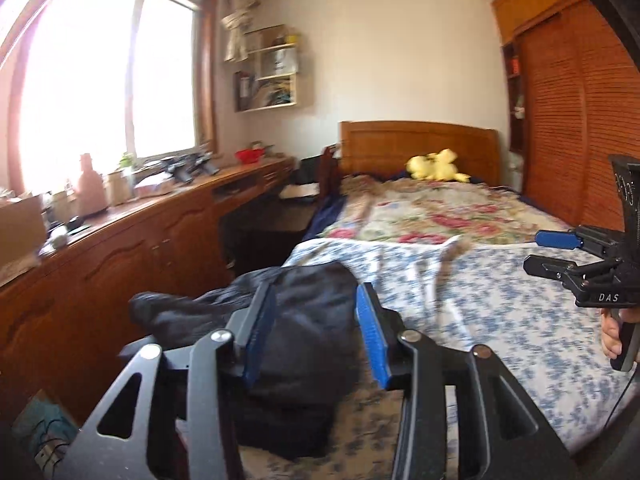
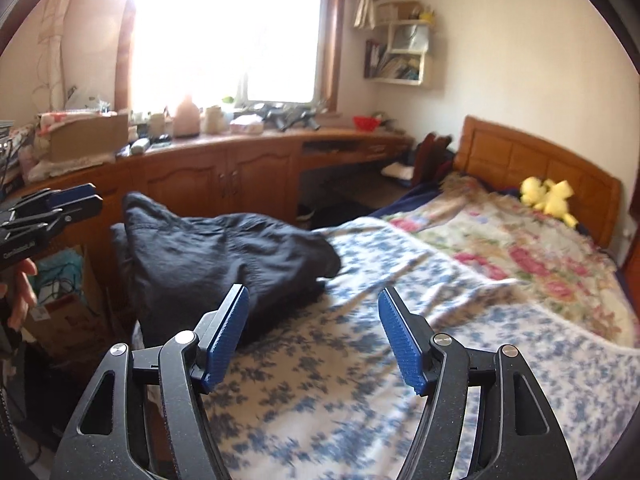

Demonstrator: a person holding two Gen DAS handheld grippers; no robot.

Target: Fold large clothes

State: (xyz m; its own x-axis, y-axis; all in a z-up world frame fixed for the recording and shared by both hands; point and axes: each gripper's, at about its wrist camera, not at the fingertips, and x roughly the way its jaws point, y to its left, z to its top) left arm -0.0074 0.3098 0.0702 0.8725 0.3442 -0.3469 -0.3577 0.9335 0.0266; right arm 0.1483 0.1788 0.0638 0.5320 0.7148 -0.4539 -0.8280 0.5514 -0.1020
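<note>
Black grippers (image 2: 312,336), blue ribbed pads (image 2: 224,344), silver screws.

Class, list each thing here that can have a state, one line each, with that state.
Dark navy folded garment: folded in a bundle, lying on the bed, ungripped.
Left gripper: open, empty.
Right gripper: open, empty.
Blue floral bedsheet: spread, wrinkled.
Yellow plush toy: lying by the headboard.

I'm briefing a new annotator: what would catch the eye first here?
A dark garment lies bunched at the near left corner of the bed, on a blue-flowered sheet. Both the left gripper and the right gripper are open and empty. A yellow plush toy sits by the wooden headboard.
</note>
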